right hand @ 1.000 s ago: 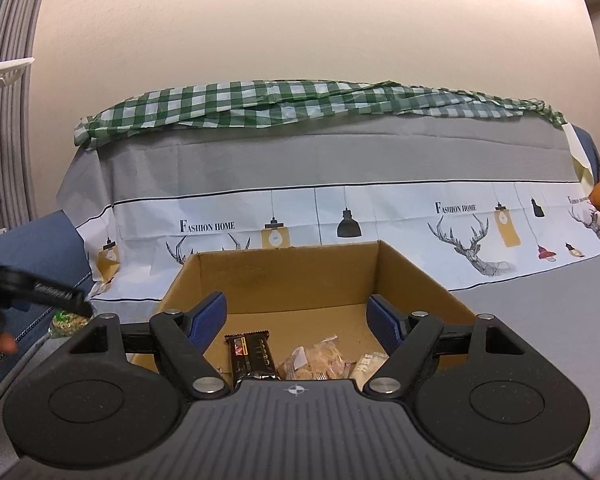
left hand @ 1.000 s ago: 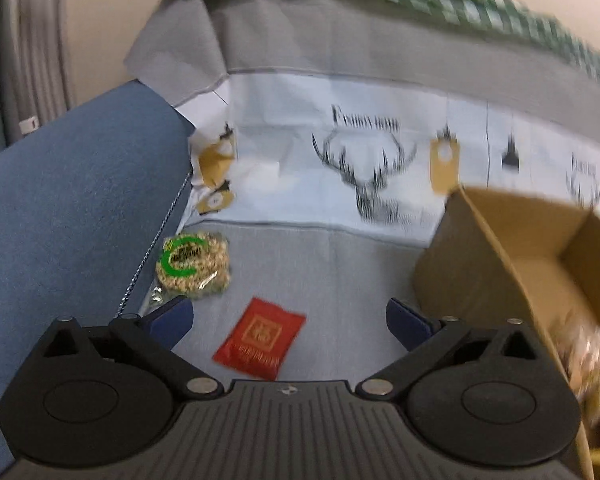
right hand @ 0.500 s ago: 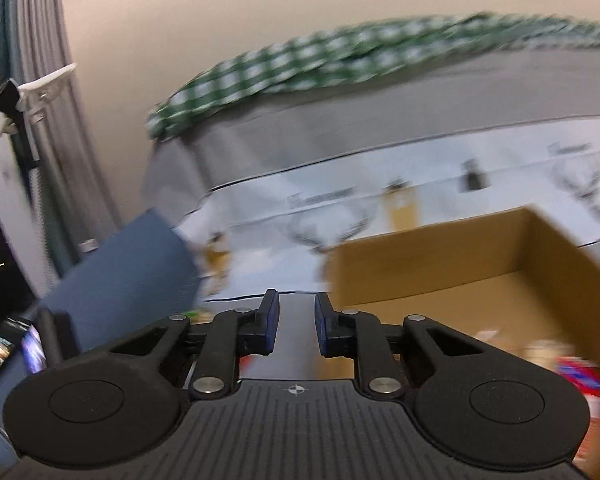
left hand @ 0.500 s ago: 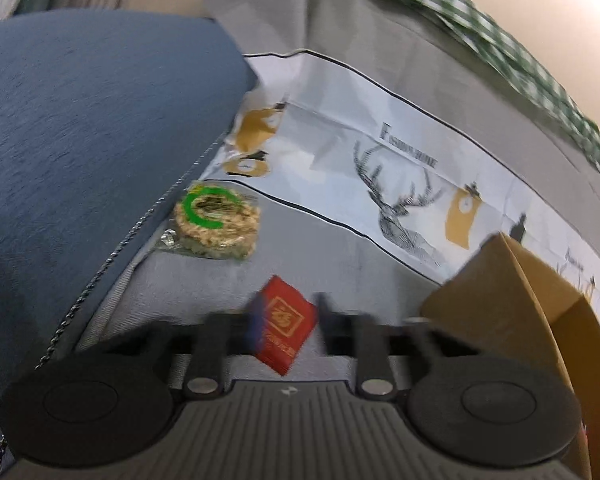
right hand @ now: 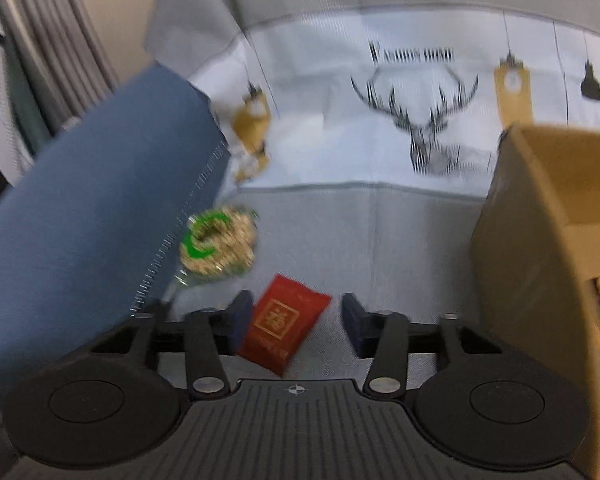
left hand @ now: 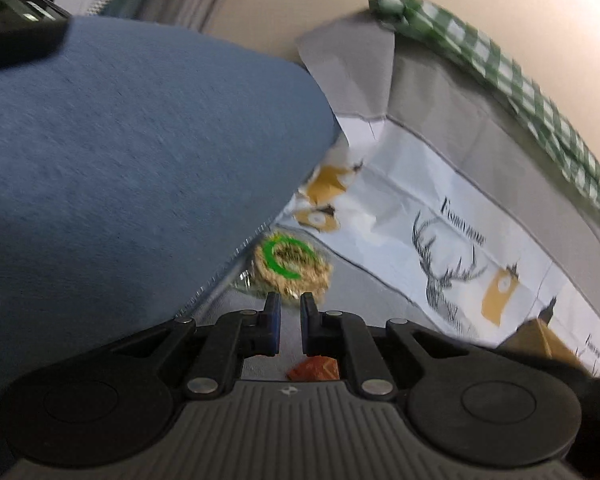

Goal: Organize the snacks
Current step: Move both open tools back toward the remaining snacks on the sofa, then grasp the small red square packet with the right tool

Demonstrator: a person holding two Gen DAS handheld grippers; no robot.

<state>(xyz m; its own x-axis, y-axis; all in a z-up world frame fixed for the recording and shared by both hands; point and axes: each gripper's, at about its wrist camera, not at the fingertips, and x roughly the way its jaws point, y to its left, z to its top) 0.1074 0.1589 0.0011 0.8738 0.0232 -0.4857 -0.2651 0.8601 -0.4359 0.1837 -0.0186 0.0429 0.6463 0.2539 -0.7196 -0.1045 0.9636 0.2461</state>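
A red snack packet [right hand: 284,328] lies flat on the grey sofa cover. My right gripper [right hand: 296,314] hangs over it with a finger on either side; its jaws are opening and the pads do not press on the packet. A round grain cake [right hand: 218,246] with a green ring sits to the packet's left, against the blue cushion. My left gripper [left hand: 290,306] is shut with nothing between its fingers, its tips just short of the grain cake [left hand: 290,268]. Beneath the left gripper's fingers an edge of the red packet [left hand: 314,368] shows.
An open cardboard box [right hand: 540,240] stands on the right of the seat, and its corner [left hand: 536,332] shows in the left wrist view. A blue cushion [left hand: 120,180] rises on the left. The deer-print cover [right hand: 420,128] hangs over the backrest behind.
My left gripper went from wide open to shut, rolled, and moved left toward the grain cake. My right gripper swung left from the box to the red packet, shutting and then opening again.
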